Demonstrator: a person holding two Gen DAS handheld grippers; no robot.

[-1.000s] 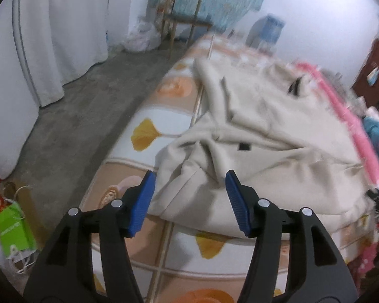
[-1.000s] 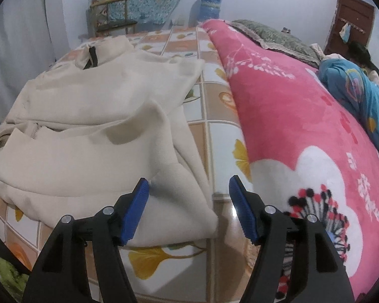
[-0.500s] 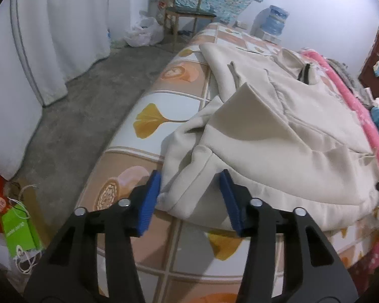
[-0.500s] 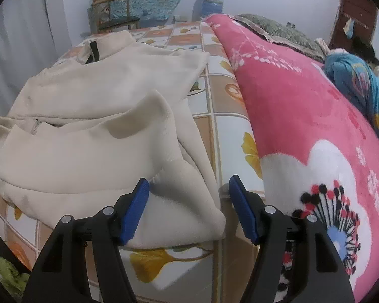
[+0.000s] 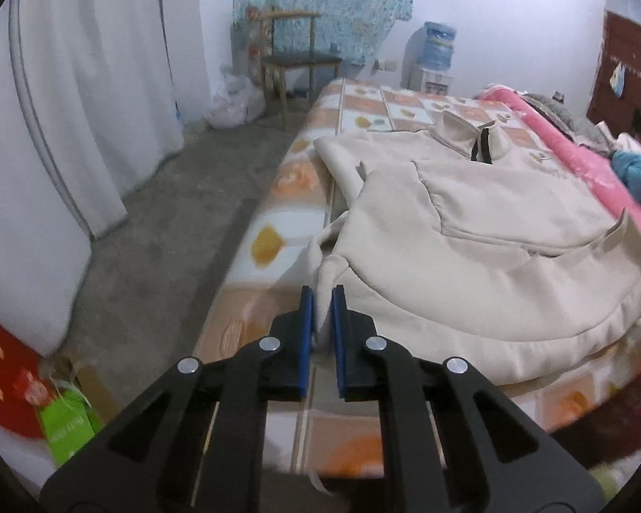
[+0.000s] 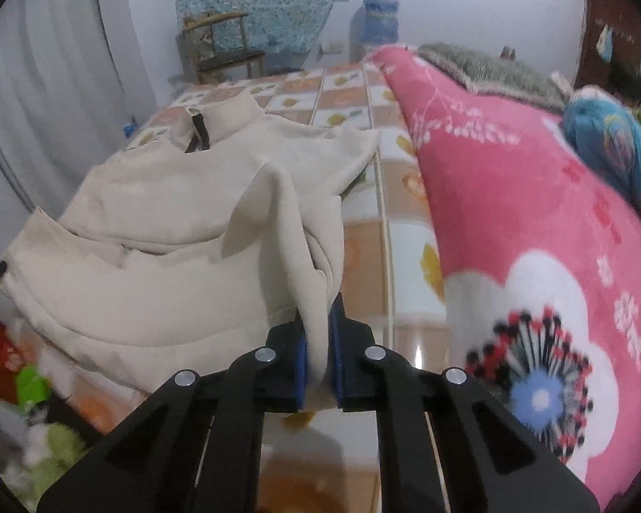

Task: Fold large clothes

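On the bed [image 5: 363, 102], the cream jacket [image 5: 491, 231] lies across the tiled sheet beside a pink blanket [image 6: 513, 196], collar at the far end. Folding seems only begun: the body is spread and rumpled, no fold is finished. Both jaws have just been closing. The left gripper [image 5: 322, 299] pinches 1 near hem corner, the right gripper [image 6: 318, 325] the other, both nearly closed on cloth.

We list: cream jacket [image 5: 483, 256], soft matt cloth; pink blanket [image 6: 513, 196], fluffy fleece; bed cover [image 5: 354, 119], smooth, slightly glossy; far chair [image 5: 297, 53], bare wood; floor [image 5: 162, 235], rough concrete.
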